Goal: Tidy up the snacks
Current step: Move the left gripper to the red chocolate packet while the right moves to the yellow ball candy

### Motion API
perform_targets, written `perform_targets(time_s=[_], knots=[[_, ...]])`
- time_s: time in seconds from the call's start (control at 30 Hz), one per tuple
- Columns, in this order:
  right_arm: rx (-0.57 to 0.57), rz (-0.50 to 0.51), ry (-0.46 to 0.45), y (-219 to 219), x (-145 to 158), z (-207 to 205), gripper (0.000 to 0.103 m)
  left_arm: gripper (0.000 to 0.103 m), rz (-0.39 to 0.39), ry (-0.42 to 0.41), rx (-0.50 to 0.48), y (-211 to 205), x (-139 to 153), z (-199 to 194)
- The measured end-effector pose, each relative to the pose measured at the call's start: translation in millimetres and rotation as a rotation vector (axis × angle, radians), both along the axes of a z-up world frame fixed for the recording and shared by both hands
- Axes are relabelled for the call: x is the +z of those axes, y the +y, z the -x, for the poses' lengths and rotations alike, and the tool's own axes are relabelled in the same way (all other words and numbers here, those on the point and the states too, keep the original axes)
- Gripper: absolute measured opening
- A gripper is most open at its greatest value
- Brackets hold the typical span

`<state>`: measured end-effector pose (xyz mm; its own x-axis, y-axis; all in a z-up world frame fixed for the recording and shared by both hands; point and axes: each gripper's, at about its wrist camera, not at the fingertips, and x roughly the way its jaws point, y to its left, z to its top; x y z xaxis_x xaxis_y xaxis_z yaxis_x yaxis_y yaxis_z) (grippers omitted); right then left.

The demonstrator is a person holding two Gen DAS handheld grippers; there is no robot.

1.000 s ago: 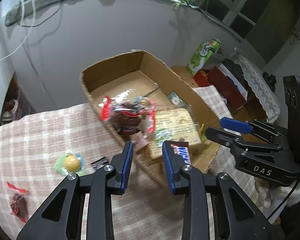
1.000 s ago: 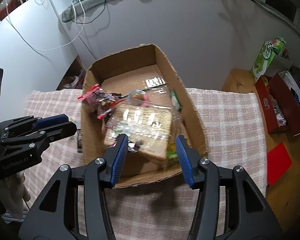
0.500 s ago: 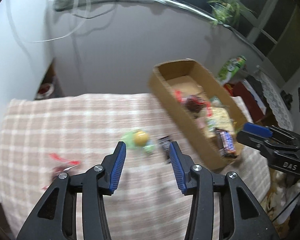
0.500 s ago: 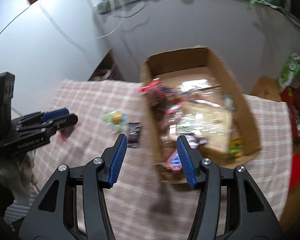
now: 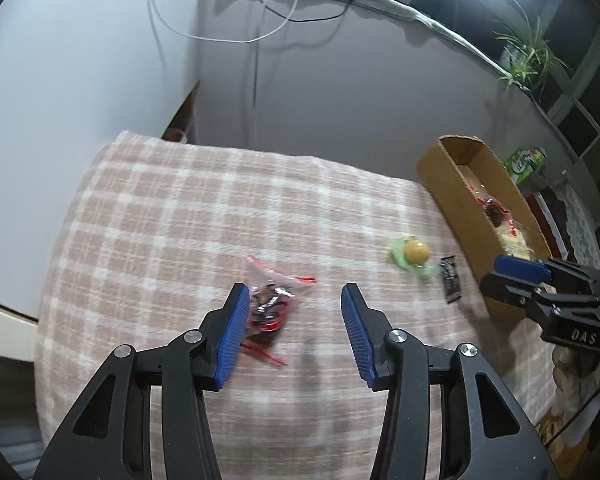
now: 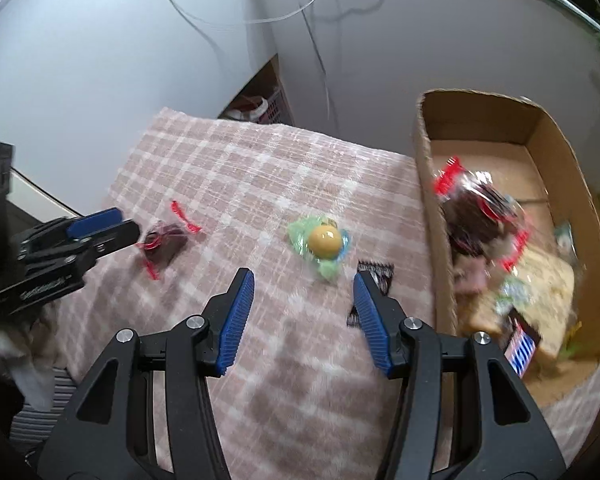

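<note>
Hand-held grippers (image 5: 292,332) (image 6: 303,318) open, empty.

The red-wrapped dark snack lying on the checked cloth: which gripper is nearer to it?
Left. The left gripper hangs right over the red-wrapped snack; the right gripper is off beside the yellow ball snack and black packet.

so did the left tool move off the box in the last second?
Yes. The left tool, jaws just opening, swung from the cardboard box leftward across the cloth; it's now over the red-wrapped snack.
</note>
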<state>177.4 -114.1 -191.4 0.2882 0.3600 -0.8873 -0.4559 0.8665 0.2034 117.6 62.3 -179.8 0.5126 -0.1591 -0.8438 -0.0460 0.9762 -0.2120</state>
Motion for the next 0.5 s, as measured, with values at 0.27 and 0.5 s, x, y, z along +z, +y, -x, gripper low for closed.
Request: perform_targets(time_s=[0.27,0.5], knots=[[-0.007,0.119,0.034,28,-33,-26,0.042,0.046,0.010,-0.005,0.012,17,-12,-2],[-0.012,0.164,0.053,37,-48,-39,0.038,0.047,0.010,0.007,-0.021,17,-25,-7]])
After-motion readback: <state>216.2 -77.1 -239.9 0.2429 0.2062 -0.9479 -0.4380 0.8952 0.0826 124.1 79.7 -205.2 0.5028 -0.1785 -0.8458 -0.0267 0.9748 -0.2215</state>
